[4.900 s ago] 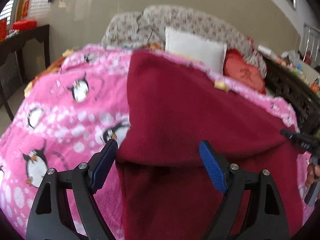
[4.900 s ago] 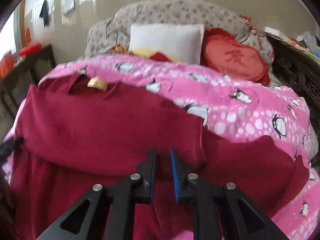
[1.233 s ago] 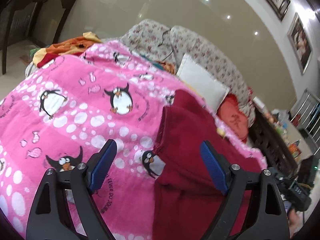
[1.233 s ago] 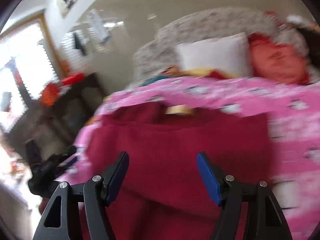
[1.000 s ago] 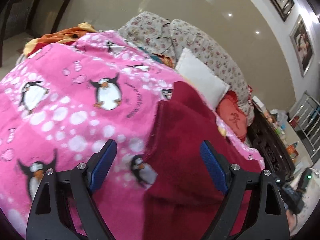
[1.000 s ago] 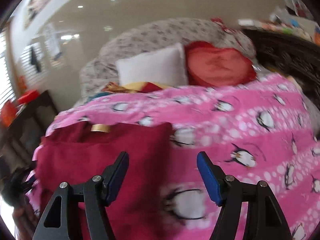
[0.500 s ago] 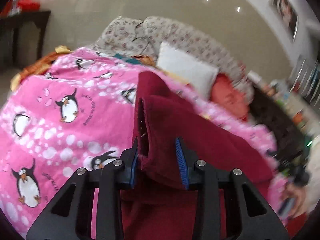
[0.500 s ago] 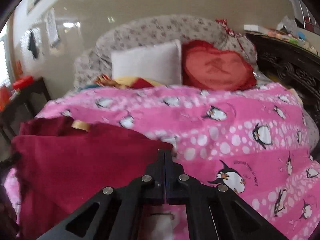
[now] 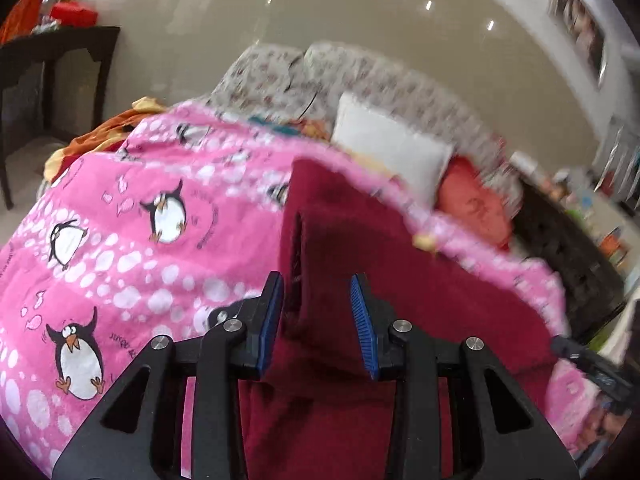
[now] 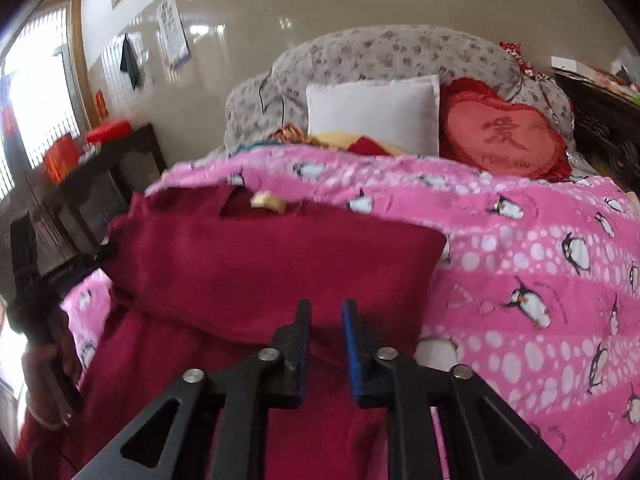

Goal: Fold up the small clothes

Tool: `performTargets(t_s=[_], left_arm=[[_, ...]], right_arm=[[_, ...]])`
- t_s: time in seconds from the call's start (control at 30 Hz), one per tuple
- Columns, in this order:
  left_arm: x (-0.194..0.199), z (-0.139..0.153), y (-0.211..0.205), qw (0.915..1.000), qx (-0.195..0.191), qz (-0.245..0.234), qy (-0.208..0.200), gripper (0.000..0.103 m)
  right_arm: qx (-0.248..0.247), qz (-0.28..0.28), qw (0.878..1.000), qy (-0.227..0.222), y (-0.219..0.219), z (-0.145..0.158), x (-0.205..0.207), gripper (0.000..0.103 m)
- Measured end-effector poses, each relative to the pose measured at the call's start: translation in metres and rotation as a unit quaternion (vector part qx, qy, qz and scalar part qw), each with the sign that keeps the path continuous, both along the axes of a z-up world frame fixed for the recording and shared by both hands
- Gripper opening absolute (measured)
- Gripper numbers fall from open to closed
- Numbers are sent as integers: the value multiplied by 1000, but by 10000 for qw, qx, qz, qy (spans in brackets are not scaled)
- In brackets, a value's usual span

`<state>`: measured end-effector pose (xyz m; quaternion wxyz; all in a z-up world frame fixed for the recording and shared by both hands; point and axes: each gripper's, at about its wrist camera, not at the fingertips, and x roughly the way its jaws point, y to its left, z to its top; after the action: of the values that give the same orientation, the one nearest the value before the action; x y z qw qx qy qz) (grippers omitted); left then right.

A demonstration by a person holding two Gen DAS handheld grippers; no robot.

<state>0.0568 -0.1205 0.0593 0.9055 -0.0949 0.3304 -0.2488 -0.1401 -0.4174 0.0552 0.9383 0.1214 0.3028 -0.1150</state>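
A: Where does the garment sit for you?

B: The dark red garment (image 10: pixel 256 268) lies on the pink penguin blanket (image 10: pixel 540 248) on the bed, filling the lower left and centre of the right wrist view. One layer is already doubled over; its folded edge runs across the middle of that frame.

A: And your claws?

B: Your left claw (image 9: pixel 318 320) pinches the thick folded side edge of the cloth, at lower centre of the left wrist view, the blue pads (image 9: pixel 362 324) pressed against a bunched roll. Your right claw (image 10: pixel 326 354) stands nearly pressed together at lower centre of its frame, with red cloth in the narrow gap; whether it truly grips that cloth I cannot tell.

A: How will it handle?

B: I judge it soft, fleecy and fairly thick, light but limp. It will sag between your two holds and drag on the blanket. It should not slip from the pads, though a bunch this thick may shed its inner layers.

A: Where should you take hold?

B: At the corners of the folded edge, through all layers.
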Motion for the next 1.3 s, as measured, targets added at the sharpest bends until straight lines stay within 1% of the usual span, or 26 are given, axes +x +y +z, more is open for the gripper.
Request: performTargets(t_s=[0.03,0.07,0.1,0.13,0.17,0.27,0.33,0.37,0.43,0.5,0.53,0.63,0.7,0.77,0.8,0.83,0.87,0.9,0.97,1.03,1.07,1.13,1.17,1.23,1.27,1.3], left_arm=[[5,-7,-4,9998,179,49,117,34],[11,-16,-5,9993,240,88,275,37],[17,-23,-4,9988,204,118,427,43],[21,-28,0,9985,136,157,501,50],[21,-29,3,9984,88,183,524,53],[16,-26,12,9981,-74,111,599,54],[6,-20,20,9976,-120,87,683,54],[0,-18,23,9975,-149,44,696,54],[-16,-12,28,9967,-121,-125,794,54],[-32,-7,29,9962,-94,-236,839,54],[-44,-5,33,9961,-81,-296,832,55],[-73,-6,44,9954,64,-392,877,55],[-95,-11,55,9942,114,-405,991,55],[-111,-18,65,9929,171,-385,1113,57],[-118,-21,70,9921,197,-386,1181,57],[-128,-25,75,9911,206,-398,1252,57],[-134,-28,78,9905,213,-406,1295,57],[-141,-30,81,9899,237,-420,1334,57],[-152,-35,86,9893,280,-399,1375,57],[-162,-43,86,9876,394,-434,1457,57],[-166,-45,87,9874,413,-445,1463,57],[-177,-46,90,9879,430,-459,1418,57],[-180,-45,91,9876,421,-497,1427,57],[-188,-42,96,9861,324,-593,1515,57],[-191,-42,99,9853,255,-619,1571,58],[-195,-42,102,9843,196,-650,1631,62]], right_arm=[[-10,-37,9999,114,0,-9,3,21],[1,-93,9995,300,-3,-20,5,20],[50,-29,9993,361,-6,-31,9,20],[54,4,9997,248,-8,-35,9,20],[53,-3,9998,202,-7,-35,8,20],[-23,-47,9996,267,0,-22,0,21],[-54,-12,9997,237,8,-11,-16,23],[-33,69,9998,168,12,-5,-31,25],[-1,145,9999,75,18,3,-52,30],[62,122,9999,69,18,7,-74,42],[120,65,9999,81,18,7,-83,44],[294,24,9994,166,18,-6,-94,45],[636,36,9976,259,17,-26,-94,46],[984,43,9940,471,16,-50,-89,46],[1168,111,9913,600,17,-64,-86,45],[1157,180,9914,576,21,-71,-87,40],[951,207,9941,483,25,-71,-89,13],[711,269,9957,520,30,-70,-91,8],[518,301,9973,426,31,-63,-96,8],[295,-26,9980,562,25,-67,-95,8],[431,-44,9974,576,22,-71,-96,8],[701,-35,9967,412,22,-67,-106,8],[870,-15,9959,246,23,-63,-116,9],[1303,158,9913,2,24,-56,-140,25],[1506,330,9880,-16,27,-55,-155,48],[1630,431,9857,41,32,-57,-167,55]])
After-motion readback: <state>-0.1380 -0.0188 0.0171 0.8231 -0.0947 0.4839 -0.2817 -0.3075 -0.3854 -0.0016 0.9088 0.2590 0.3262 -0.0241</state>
